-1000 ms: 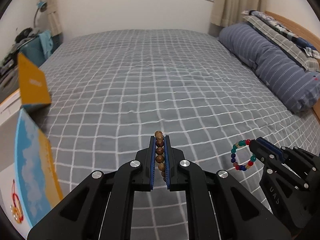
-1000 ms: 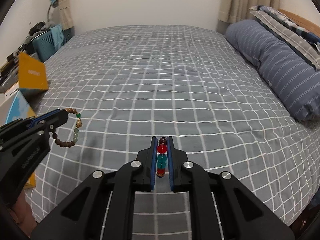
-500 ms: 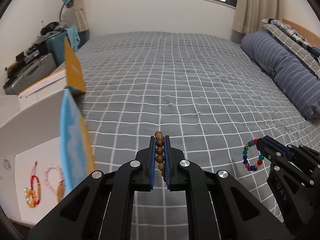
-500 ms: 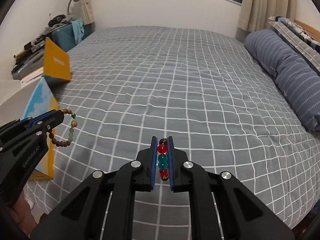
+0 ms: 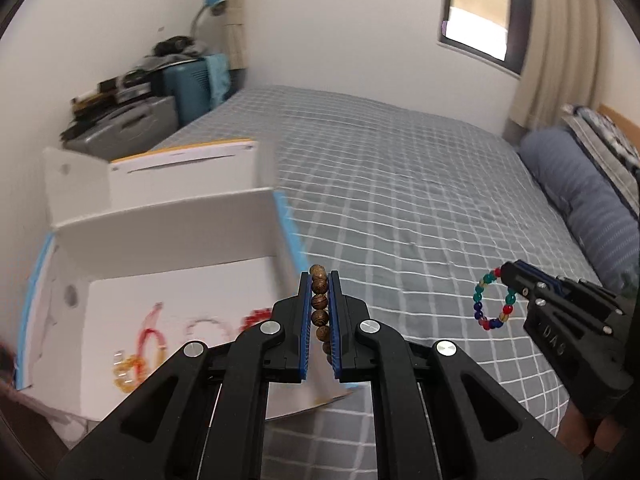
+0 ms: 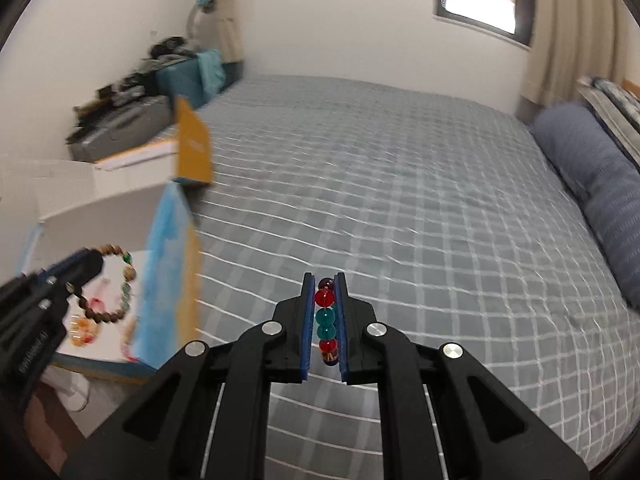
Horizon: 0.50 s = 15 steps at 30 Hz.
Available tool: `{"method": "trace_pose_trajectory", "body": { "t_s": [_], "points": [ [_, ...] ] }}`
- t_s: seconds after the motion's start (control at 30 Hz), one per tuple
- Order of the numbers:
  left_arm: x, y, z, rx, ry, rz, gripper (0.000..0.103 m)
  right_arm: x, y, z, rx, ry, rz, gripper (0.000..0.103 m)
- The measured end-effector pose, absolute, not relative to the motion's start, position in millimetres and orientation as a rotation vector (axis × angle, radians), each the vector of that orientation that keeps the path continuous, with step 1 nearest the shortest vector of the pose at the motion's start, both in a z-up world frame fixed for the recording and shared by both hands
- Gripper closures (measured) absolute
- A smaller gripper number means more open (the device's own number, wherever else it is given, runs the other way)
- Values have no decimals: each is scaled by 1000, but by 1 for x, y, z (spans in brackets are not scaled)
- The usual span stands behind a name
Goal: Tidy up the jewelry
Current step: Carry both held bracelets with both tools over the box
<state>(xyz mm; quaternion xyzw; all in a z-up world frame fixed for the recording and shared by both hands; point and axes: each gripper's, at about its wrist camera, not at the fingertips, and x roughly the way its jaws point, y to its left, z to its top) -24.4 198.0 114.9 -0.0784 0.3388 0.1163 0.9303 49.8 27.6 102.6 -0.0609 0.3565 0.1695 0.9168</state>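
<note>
Checked bedspread [image 5: 400,200], round wooden-bead bracelet [image 5: 320,312]

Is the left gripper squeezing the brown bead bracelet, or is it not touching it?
Touching. In the left wrist view, the left gripper has its blue pads pressed against both sides of the wooden bead bracelet, with no gap visible.

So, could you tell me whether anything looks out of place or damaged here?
Nothing stands out. The left gripper holds a wooden bead bracelet and the right gripper a colourful bead bracelet, both intact. Other bracelets lie inside the open white box on the bed.
</note>
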Motion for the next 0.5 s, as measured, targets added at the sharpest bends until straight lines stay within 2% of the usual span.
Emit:
{"method": "trace_pose_trajectory", "body": {
  "t_s": [0.27,0.5],
  "points": [
    [-60,271,134,-190,687,383,96,32,111,127,-162,716,501,94],
    [-84,321,129,-212,704,466,96,20,171,135,-195,712,561,94]
  ]
}}
